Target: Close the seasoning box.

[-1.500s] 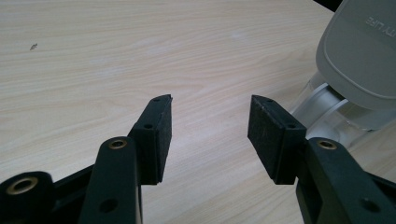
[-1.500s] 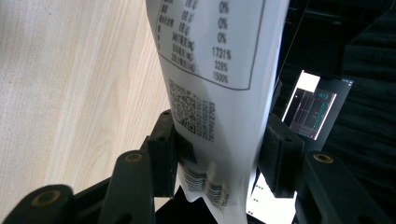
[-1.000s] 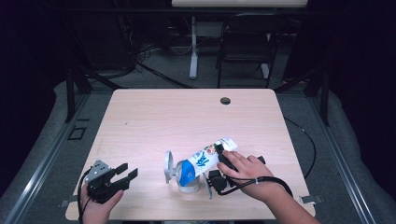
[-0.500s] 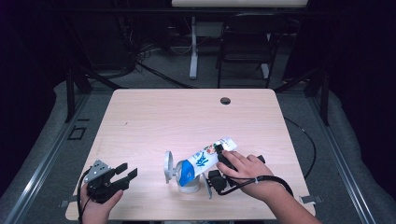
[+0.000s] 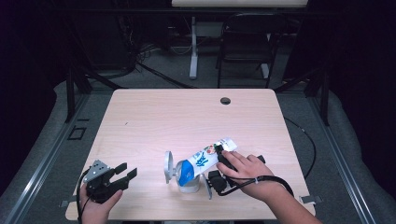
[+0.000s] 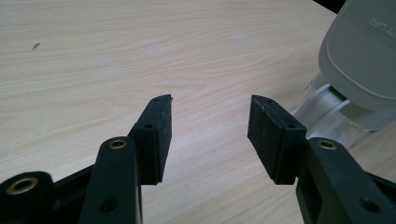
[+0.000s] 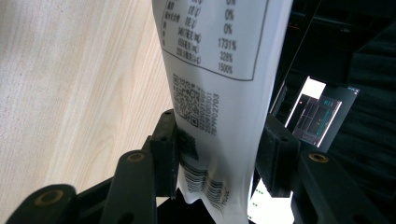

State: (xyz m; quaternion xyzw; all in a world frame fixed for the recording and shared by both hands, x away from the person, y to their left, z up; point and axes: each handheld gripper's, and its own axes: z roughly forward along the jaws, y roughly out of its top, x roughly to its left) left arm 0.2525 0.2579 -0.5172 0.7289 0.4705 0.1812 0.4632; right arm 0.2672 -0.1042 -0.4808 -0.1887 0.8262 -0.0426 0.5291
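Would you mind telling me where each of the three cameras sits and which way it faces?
High view: above the person's edge, looking forward and down on the wooden table; both hands, left gripper, right gripper.
Left gripper view: rides the left gripper, looking level across the table between open jaws.
Right gripper view: rides the right gripper, its jaws clamping the white pouch.
Shared: the high and left gripper views both show the clear container with its grey lid.
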